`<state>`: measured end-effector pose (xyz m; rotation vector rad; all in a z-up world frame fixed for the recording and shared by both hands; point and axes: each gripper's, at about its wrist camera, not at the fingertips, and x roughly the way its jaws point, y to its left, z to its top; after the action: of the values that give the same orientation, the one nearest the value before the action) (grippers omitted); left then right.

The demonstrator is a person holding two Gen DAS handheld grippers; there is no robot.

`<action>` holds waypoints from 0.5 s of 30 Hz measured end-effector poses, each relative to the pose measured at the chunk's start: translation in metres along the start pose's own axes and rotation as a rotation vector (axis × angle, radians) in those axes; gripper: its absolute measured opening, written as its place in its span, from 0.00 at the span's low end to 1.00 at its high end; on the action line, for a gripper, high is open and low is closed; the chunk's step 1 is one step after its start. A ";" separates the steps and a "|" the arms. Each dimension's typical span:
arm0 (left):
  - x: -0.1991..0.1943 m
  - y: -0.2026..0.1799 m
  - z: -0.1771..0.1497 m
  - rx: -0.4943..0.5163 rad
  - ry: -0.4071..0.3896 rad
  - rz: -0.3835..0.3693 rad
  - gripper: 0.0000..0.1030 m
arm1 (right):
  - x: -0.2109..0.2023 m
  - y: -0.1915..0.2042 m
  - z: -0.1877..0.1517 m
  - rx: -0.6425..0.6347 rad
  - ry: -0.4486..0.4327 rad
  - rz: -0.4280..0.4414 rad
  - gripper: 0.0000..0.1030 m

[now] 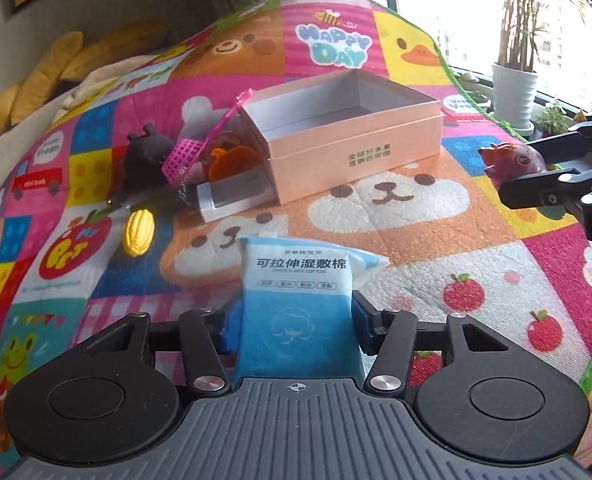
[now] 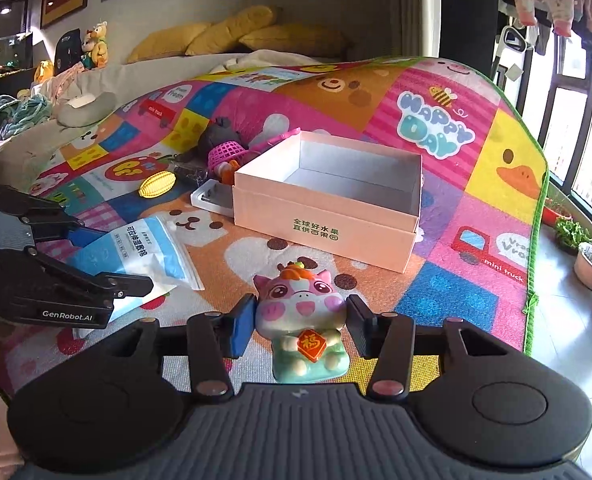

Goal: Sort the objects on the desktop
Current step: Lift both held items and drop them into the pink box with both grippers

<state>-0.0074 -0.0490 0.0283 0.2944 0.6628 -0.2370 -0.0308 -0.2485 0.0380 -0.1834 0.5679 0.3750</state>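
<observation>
Both grippers loaded, pink box [image 2: 328, 216] empty, mid-mat on the play mat [image 2: 488, 292].

Left gripper [image 1: 296, 330]: jaws narrowed onto blue-white cotton-pad pouch [image 1: 296, 300], pads pressing both side edges low on the pack. Pouch upright between the fingers, top corner flopped right. Soft, light, crushable; slick film likely to slide under a loose pinch. Better hold low and central across the padded body, not on the sealed flap. Pointed down at a shallow slant toward the box's near corner.

Right gripper [image 2: 300, 326]: jaws partly closed around pig figurine [image 2: 300, 320]. Left blue pad against the head side, right pad at or just off the other cheek; firm contact there hard to confirm. Figurine looks glossy, rigid, rounded, possibly ceramic or squishy foam, cannot tell. Treat as slippery and breakable: grip across the widest part of the head, no squeeze on ears or orange topknot. Tilted down, aimed at the box's near long wall, close behind it.

Rest still loose near the box's far-left corner: yellow corn toy [image 1: 137, 232], pink mini basket [image 1: 181, 156], dark plush [image 1: 145, 150], orange piece [image 1: 231, 158], white flat device [image 1: 235, 194] tucked against the box wall.

Judgement: both items ready for drop into box; lift over the wall needed first.
</observation>
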 end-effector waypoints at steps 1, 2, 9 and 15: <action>-0.007 -0.002 0.001 0.011 -0.016 -0.005 0.56 | -0.004 0.000 0.000 -0.001 -0.004 -0.003 0.47; -0.015 -0.004 0.002 0.022 -0.038 -0.005 0.56 | -0.007 0.001 0.000 -0.004 -0.010 -0.006 0.47; -0.063 -0.007 0.044 0.034 -0.262 0.011 0.56 | -0.042 -0.007 0.022 -0.020 -0.130 -0.085 0.47; -0.048 -0.003 0.107 0.018 -0.378 0.000 0.56 | -0.060 -0.039 0.074 0.049 -0.275 -0.125 0.47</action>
<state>0.0153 -0.0826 0.1384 0.2575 0.2876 -0.2896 -0.0259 -0.2815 0.1347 -0.1170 0.2927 0.2586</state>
